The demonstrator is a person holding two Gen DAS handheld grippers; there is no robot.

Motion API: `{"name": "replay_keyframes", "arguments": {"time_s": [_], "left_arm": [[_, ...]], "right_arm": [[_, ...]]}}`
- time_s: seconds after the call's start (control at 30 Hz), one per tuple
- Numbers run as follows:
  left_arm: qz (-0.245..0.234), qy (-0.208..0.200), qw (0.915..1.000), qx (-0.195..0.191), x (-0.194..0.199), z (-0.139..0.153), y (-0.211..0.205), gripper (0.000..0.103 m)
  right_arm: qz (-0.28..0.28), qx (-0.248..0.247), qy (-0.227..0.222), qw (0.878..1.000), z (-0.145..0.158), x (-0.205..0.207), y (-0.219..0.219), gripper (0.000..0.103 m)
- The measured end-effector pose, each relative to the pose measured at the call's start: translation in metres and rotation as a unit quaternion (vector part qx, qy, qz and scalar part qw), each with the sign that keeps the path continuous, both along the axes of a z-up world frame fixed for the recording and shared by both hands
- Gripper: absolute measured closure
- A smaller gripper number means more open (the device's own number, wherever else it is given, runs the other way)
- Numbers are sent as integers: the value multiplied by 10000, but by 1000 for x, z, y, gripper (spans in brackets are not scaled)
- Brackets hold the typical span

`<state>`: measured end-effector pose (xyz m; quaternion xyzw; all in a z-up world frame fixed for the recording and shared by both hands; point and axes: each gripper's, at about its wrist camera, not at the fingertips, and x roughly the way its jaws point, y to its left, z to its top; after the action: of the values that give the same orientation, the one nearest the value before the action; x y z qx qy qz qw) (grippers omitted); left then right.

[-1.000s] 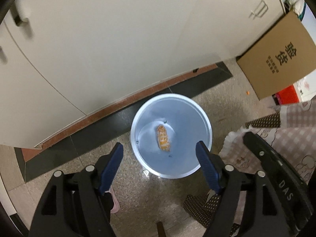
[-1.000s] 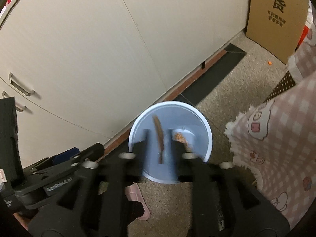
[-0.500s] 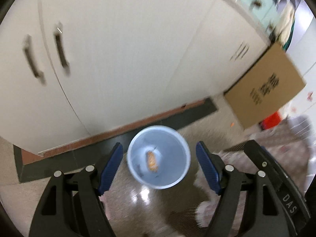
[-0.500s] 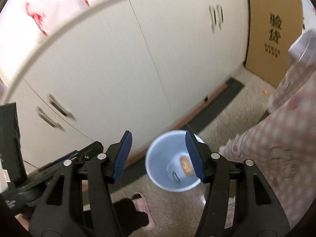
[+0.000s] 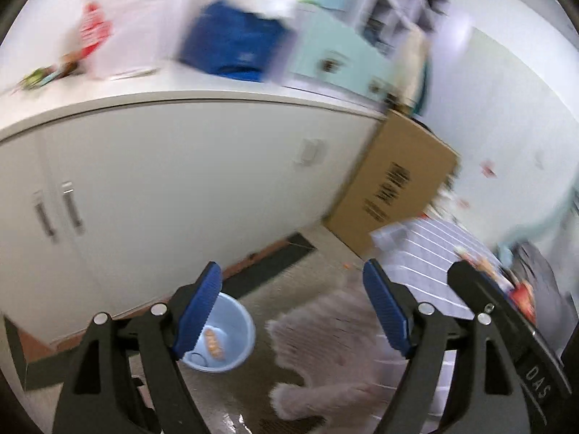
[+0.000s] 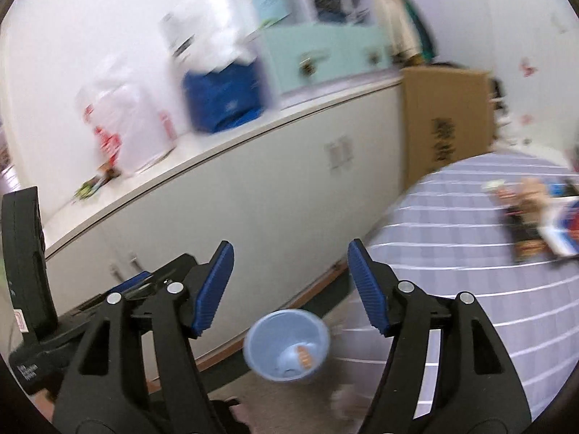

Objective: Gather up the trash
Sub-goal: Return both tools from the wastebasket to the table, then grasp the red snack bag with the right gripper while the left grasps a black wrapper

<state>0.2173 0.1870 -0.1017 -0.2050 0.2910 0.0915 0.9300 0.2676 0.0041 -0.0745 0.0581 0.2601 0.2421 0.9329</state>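
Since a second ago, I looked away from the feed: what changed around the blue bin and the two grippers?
Both grippers have lifted away from the blue bin, which now sits lower in both views. The right gripper, shut on a brown stick a second ago, has let it go and stands open. The left gripper stayed open and empty. The orange wrapper still lies in the bin, beside the white cabinet.

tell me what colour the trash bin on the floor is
Light blue; the trash bin shows best in the right wrist view.

Wrapper (image 6: 305, 357) in bin (image 6: 267, 329), bin before cabinet (image 6: 253, 199), beside table (image 6: 470, 253)
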Motion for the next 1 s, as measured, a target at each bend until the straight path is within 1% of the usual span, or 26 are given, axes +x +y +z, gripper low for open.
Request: {"name": "replay_keyframes", "arguments": {"time_s": [0.07,0.13,0.17,0.23,0.27,0.3,0.37,0.4,0.47,0.57,0.63,0.67,0.7,0.77,0.83,0.87,0.93,0.97,1.0], "left_arm": [[-413,27,9991,56,12,5,-35,24],[-705,121,9973,140,21,4,-65,24],[-964,121,9951,180,30,5,-87,24],[-1303,188,9910,243,41,4,-118,24],[-1426,210,9892,253,46,3,-131,24],[-1621,247,9861,261,57,1,-151,24],[-1813,371,9821,355,71,-4,-178,24],[-1926,400,9798,363,72,-8,-189,24],[-2118,490,9753,396,91,-15,-212,24],[-2135,596,9735,553,110,-27,-234,25],[-2220,599,9711,636,117,-31,-248,26],[-2281,625,9695,650,124,-34,-253,30],[-2309,702,9682,662,132,-39,-257,31],[-2332,809,9666,696,143,-44,-262,32],[-2329,888,9655,751,153,-49,-265,32],[-2406,945,9638,648,158,-51,-265,35],[-2547,952,9610,510,164,-53,-266,38],[-2593,975,9594,533,166,-54,-269,43],[-2634,1003,9577,578,170,-55,-272,44]], "right_arm": [[-275,43,-27,9996,6,0,-32,34],[-706,84,-46,9975,10,3,-77,32],[-927,127,-47,9956,10,3,-100,31],[-1274,211,-30,9916,8,5,-137,28],[-1539,270,-10,9877,6,7,-162,27],[-1729,316,5,9844,3,6,-179,25],[-2107,434,73,9766,-4,7,-219,23],[-2299,515,161,9717,-10,10,-240,22],[-2593,657,350,9629,-23,17,-276,21],[-2823,810,576,9542,-43,26,-313,21],[-2865,917,732,9509,-53,33,-328,21],[-2865,970,794,9498,-59,34,-333,21],[-2861,1006,867,9490,-65,40,-339,21],[-2812,1251,1055,9456,-72,53,-351,21],[-2851,1357,1170,9416,-73,63,-358,21],[-2875,1381,1198,9402,-75,62,-362,21],[-2750,1565,1264,9402,-81,68,-366,21],[-2751,1583,1291,9395,-82,69,-368,21],[-2699,1641,1322,9396,-84,71,-369,21]]}}
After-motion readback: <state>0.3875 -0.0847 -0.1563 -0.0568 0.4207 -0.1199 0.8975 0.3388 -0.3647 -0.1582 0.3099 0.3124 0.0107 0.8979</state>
